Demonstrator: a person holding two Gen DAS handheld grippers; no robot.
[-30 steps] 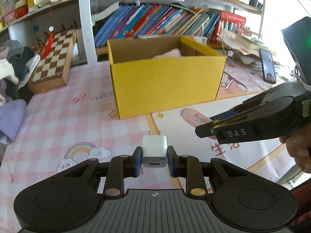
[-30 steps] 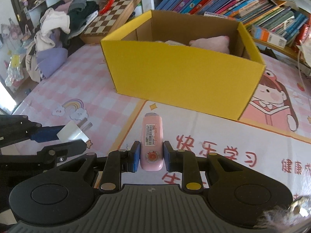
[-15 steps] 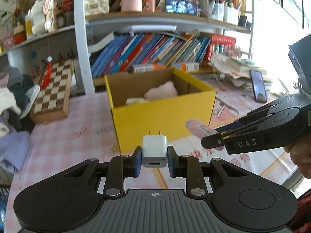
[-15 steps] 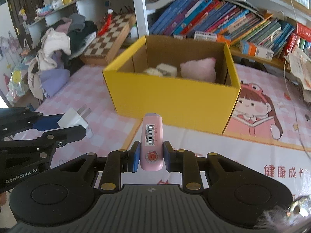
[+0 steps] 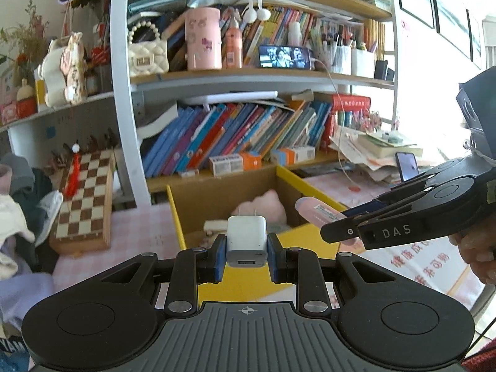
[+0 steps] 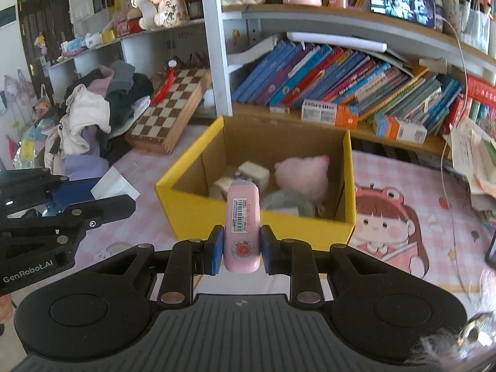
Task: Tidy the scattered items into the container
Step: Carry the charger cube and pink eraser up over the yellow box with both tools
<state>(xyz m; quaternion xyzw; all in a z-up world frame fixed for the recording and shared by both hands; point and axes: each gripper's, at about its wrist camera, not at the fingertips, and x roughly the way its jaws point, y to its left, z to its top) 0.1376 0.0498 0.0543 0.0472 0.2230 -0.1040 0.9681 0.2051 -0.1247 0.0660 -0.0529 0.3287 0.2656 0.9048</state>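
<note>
Folding chessboard point(image 6: 172, 108) leans against the shelf post, red tassel point(image 6: 166, 85) draped over its top edge. Clothes heap point(image 6: 99, 108) to its left. Slanted row of books point(image 5: 235, 136) on the lower shelf; small cartons point(image 6: 328, 113) in front. Upper shelf: cream quilted handbag point(image 5: 148, 55), pink canister point(image 5: 203, 38), phone point(image 5: 284, 57) playing video. Pink checked tabletop point(image 5: 136, 226) carries a cartoon girl print point(image 6: 390, 220).

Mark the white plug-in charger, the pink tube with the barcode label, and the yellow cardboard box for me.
White plug-in charger point(image 5: 247, 237): left wrist view, front face.
Pink tube with barcode label point(image 6: 242, 226): right wrist view, mid-body near the label.
Yellow cardboard box point(image 6: 272, 228): right wrist view, front wall.
</note>
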